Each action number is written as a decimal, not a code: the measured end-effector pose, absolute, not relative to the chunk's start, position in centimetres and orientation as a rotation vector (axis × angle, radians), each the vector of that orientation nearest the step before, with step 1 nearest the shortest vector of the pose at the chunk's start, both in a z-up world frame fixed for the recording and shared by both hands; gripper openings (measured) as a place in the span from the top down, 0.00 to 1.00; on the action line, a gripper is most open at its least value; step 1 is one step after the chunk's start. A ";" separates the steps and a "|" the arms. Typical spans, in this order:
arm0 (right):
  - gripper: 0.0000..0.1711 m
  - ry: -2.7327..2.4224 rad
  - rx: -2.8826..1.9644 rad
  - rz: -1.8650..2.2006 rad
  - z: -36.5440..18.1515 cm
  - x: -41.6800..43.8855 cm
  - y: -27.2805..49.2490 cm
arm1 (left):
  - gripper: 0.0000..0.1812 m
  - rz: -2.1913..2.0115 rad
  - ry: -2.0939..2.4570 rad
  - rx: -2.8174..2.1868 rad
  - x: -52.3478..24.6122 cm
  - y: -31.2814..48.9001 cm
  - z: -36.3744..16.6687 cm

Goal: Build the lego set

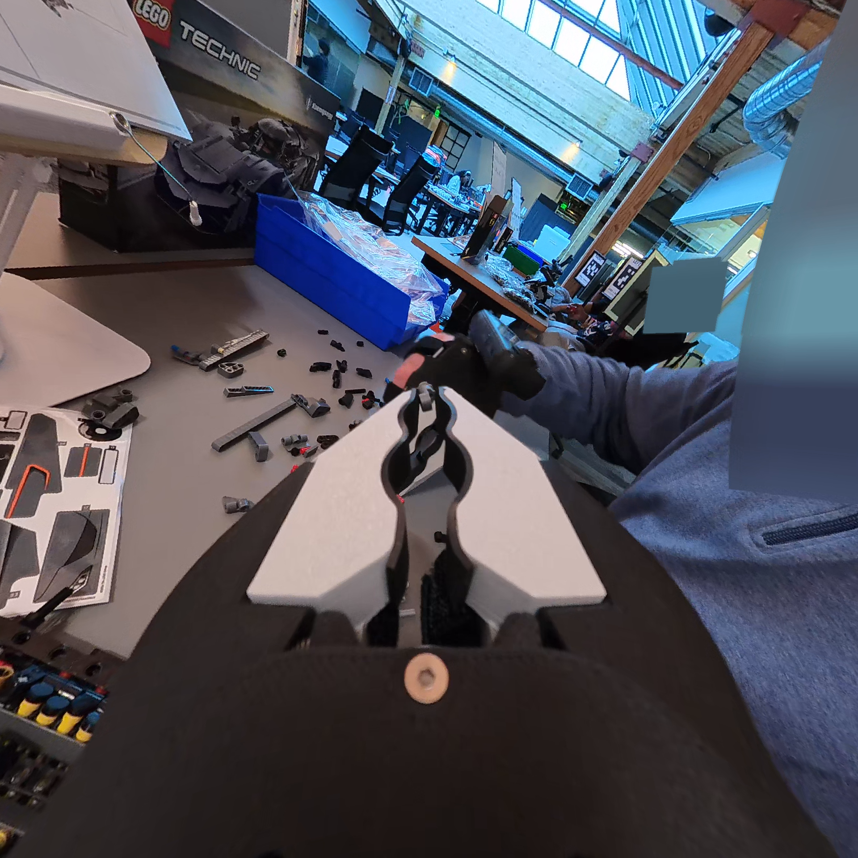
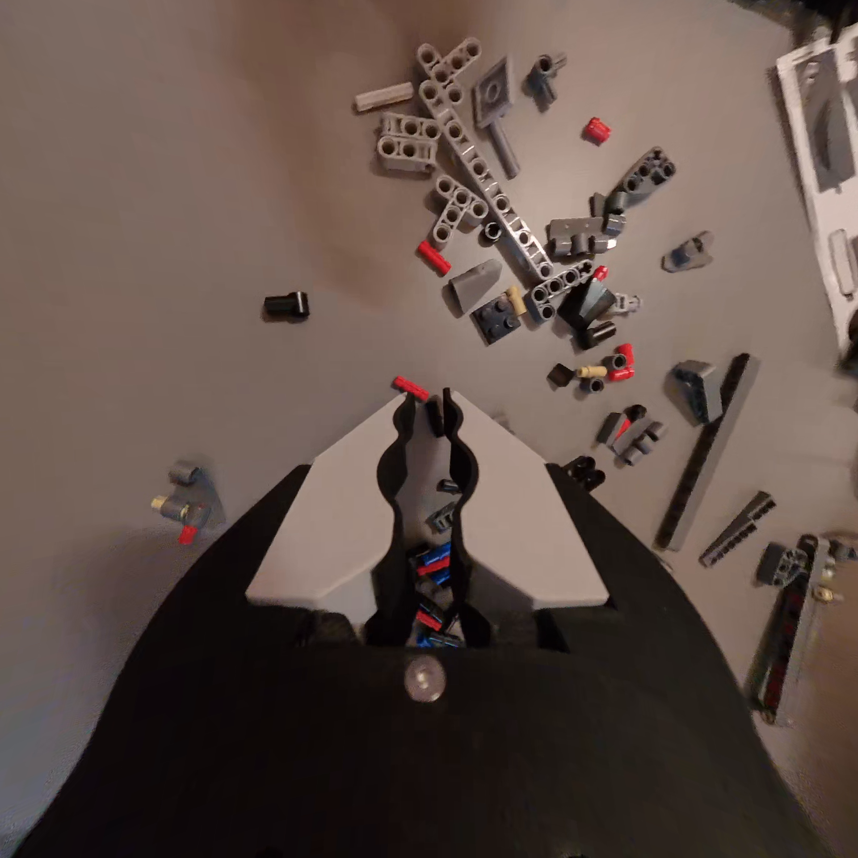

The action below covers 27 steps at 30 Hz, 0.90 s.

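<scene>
Loose lego pieces (image 1: 325, 399) on the table (image 1: 185, 315), bin (image 1: 334, 274) behind, sticker sheet (image 1: 55, 506) left.

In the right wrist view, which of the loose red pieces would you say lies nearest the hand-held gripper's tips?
The thin red pin, right at the left fingertip of the right hand-held gripper. The other red pieces lie farther out among the grey beams.

— What is being cut off or hidden?
— The sticker sheet (image 1: 55, 506) is being cropped by the left edge, and the set's box (image 1: 223, 60) by the top edge.
— And blurred?
— The long dark beam (image 2: 784, 627) is being smeared. Small pieces (image 2: 434, 585) are being half hidden between the fingers; their shapes cannot be told.
</scene>
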State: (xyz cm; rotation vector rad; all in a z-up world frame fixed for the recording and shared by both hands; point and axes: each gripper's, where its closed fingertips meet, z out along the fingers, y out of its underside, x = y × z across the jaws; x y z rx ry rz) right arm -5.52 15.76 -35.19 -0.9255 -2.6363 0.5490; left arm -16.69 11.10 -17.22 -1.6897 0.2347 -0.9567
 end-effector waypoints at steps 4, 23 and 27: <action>0.96 -2.721 -0.862 0.593 -35.4 -5.2 15.5 | 0.98 -0.959 0.245 -1.702 -16.3 11.3 -17.5; 1.00 -2.444 -1.158 0.831 -33.3 -6.2 15.0 | 0.98 -0.990 0.264 -1.768 -12.8 12.0 -19.3; 1.00 -2.235 -1.132 0.862 -28.2 -7.2 15.1 | 0.98 -0.996 0.247 -1.760 -10.9 12.5 -19.6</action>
